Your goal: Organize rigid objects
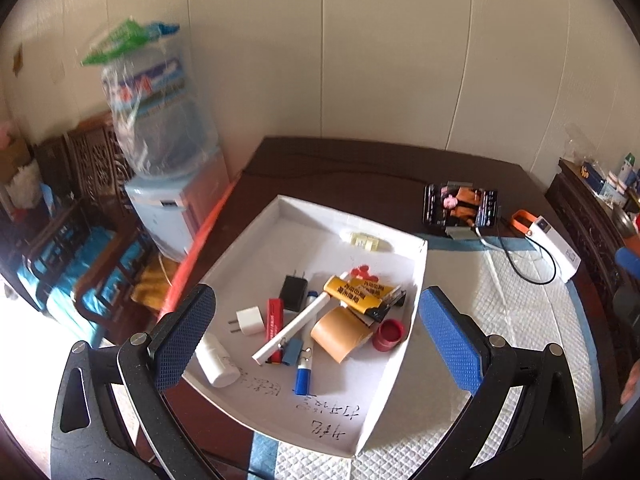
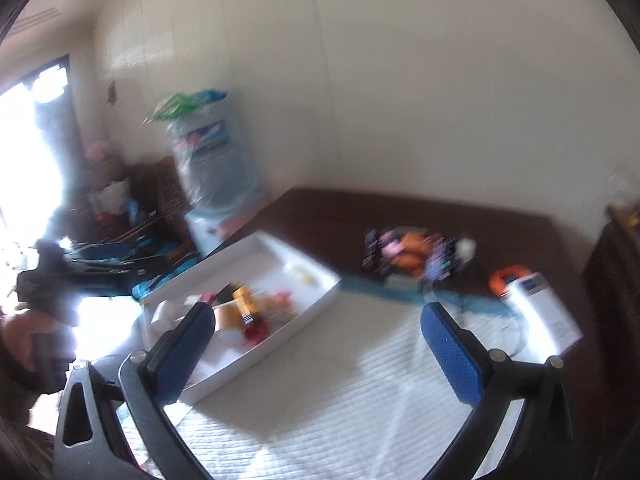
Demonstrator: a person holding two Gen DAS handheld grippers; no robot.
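Observation:
A white tray (image 1: 392, 376) on the table holds small objects: a roll of tan tape (image 1: 340, 330), a yellow tube (image 1: 358, 294), a red round lid (image 1: 390, 334), a white pen (image 1: 294, 326), a blue marker (image 1: 304, 376), a red lighter (image 1: 274, 320), black (image 1: 294, 293) and white (image 1: 249, 320) plug adapters, and a white bottle (image 1: 216, 362). My left gripper (image 1: 316, 340) is open and empty above the tray. My right gripper (image 2: 316, 350) is open and empty above the white mat (image 2: 320, 400), right of the tray (image 2: 256, 354). The right view is blurred.
A phone on a stand (image 1: 460, 206) and a white power bank with cable (image 1: 554, 246) sit at the table's far right. A water dispenser (image 1: 168, 184) and wooden chairs (image 1: 92, 216) stand to the left. A hand holding the left gripper (image 2: 36, 340) shows in the right view.

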